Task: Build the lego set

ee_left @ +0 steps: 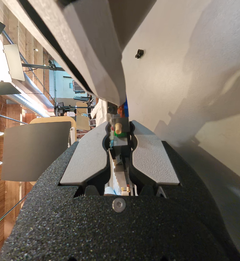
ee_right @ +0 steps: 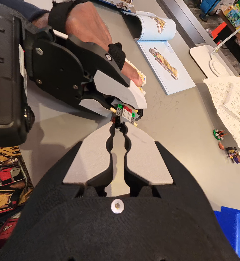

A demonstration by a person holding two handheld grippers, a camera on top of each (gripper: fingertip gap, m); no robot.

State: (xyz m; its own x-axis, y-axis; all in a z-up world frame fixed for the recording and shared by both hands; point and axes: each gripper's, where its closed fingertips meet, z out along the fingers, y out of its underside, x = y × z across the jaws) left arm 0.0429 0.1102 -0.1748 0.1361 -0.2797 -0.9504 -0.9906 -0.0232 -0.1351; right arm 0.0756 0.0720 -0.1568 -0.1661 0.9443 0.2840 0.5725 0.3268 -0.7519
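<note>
Counts on the bench (ee_right: 166, 127)

Two tongs: left tongs (ee_right: 130, 111), right tongs (ee_right: 118, 126). One brick assembly (ee_right: 125, 113), gripped by both tongs, the right on its black piece. One open instruction booklet (ee_right: 166, 63), one printed paper sheet (ee_right: 232, 101), one toy figure (ee_right: 233, 154), one small green brick cluster (ee_right: 218, 134), one white tray (ee_right: 201, 59).

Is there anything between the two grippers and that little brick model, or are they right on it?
Nothing visible stands between. The left gripper clamps the brick model between its fingers, and the right gripper has its fingertips pinched on the black piece at the model's near end, above the grey table.
</note>
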